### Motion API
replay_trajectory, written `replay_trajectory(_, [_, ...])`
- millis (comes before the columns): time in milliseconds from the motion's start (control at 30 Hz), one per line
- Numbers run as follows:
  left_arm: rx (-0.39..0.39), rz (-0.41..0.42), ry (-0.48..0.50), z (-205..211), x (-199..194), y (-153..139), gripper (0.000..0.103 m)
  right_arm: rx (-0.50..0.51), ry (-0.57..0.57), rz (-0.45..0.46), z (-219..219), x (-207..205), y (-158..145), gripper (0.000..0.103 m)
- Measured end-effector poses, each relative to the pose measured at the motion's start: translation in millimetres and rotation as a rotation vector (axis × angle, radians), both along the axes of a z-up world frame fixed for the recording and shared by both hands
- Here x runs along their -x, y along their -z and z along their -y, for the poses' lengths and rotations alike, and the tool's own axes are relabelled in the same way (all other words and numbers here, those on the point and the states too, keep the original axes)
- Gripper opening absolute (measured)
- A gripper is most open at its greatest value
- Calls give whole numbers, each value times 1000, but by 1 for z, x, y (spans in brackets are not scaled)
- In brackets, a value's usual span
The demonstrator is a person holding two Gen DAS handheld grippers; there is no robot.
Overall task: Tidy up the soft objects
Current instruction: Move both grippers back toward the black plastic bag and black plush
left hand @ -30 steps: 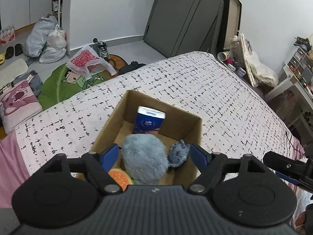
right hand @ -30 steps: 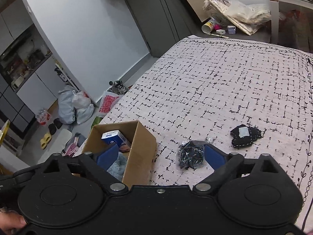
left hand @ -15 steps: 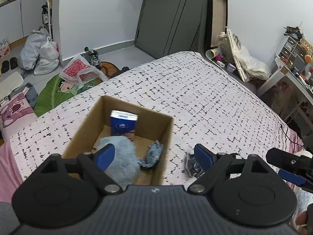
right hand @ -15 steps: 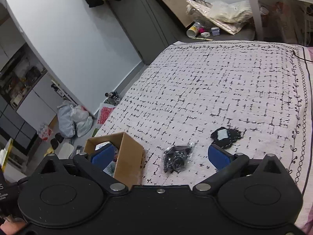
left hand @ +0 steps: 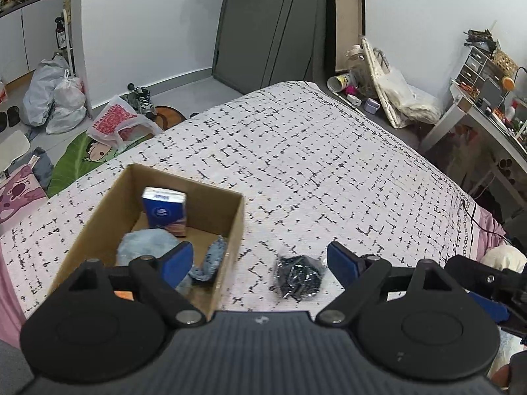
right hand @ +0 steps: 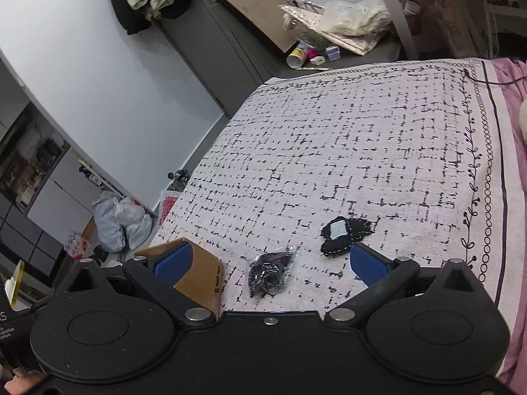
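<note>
A cardboard box (left hand: 235, 227) stands on the bed and holds a fluffy blue plush (left hand: 141, 251), a blue tissue pack (left hand: 164, 209) and a small blue-grey soft item (left hand: 214, 256). A black bundle in clear wrap (left hand: 298, 276) lies on the bedspread right of the box; it also shows in the right wrist view (right hand: 268, 271). A flat black item with a pale label (right hand: 344, 233) lies further right. My left gripper (left hand: 258, 261) is open and empty, above the box's right wall and the bundle. My right gripper (right hand: 270, 261) is open and empty, just above the bundle.
The bed has a white bedspread with black dashes (left hand: 313, 164). A pink sheet edge (right hand: 517, 197) runs along the right. The floor beyond holds plastic bags (left hand: 52, 98), a green mat (left hand: 82, 161) and clutter by a desk (left hand: 477, 112).
My left gripper has moved right from over the box, leaving the blue plush inside, and now spans the box wall and the bundle. My right gripper has swung right toward the black items.
</note>
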State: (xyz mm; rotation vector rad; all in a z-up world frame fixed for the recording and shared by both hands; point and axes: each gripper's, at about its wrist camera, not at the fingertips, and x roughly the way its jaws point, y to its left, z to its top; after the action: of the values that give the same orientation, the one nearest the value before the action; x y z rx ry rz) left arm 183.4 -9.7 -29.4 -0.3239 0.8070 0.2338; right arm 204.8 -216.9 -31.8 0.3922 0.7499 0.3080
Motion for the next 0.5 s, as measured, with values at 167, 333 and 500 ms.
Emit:
replay_trajectory(167, [-13, -7, 11, 13, -10, 2, 87, -37, 43, -6, 15, -5, 6, 103])
replay_trajectory(333, [12, -13, 12, 22, -19, 9, 87, -84, 72, -38, 26, -12, 17, 102])
replay_trajectory(500, [8, -28, 29, 34, -30, 18, 87, -160, 105, -73, 39, -18, 26, 100])
